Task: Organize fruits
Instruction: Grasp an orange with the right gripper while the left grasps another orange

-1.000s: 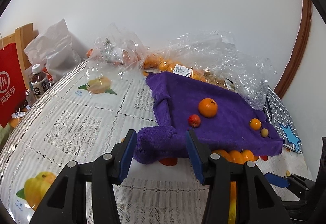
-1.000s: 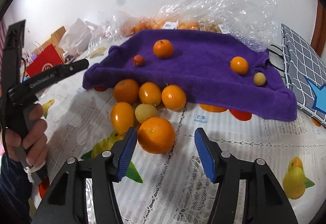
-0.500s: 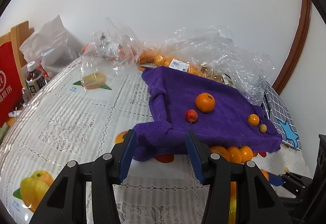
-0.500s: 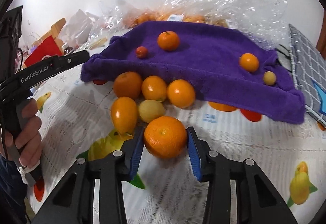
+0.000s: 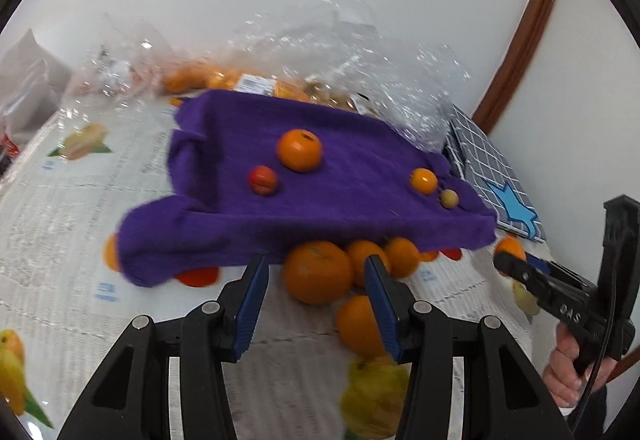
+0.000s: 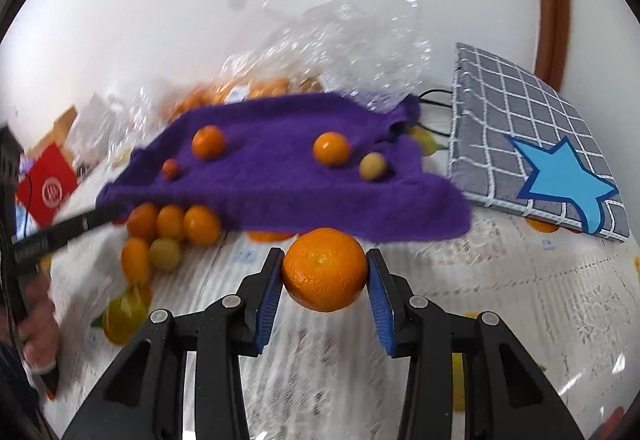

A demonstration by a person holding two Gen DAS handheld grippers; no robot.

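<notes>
My right gripper is shut on a large orange, held just in front of the purple towel. On the towel lie a mandarin, a small red fruit, a small orange and a pale yellow fruit. A pile of oranges sits on the tablecloth at the towel's near edge. My left gripper is open, its blue pads framing the nearest orange of that pile without touching it. The left wrist view shows the right gripper at the far right.
Clear plastic bags with more oranges lie behind the towel against the white wall. A grey checked pad with a blue star lies to the right. A red bag stands at far left. The white lace tablecloth has printed fruit.
The right gripper closed on the large orange and carried it to the right, away from the pile. The left gripper swung from the towel's corner to the pile of oranges.
</notes>
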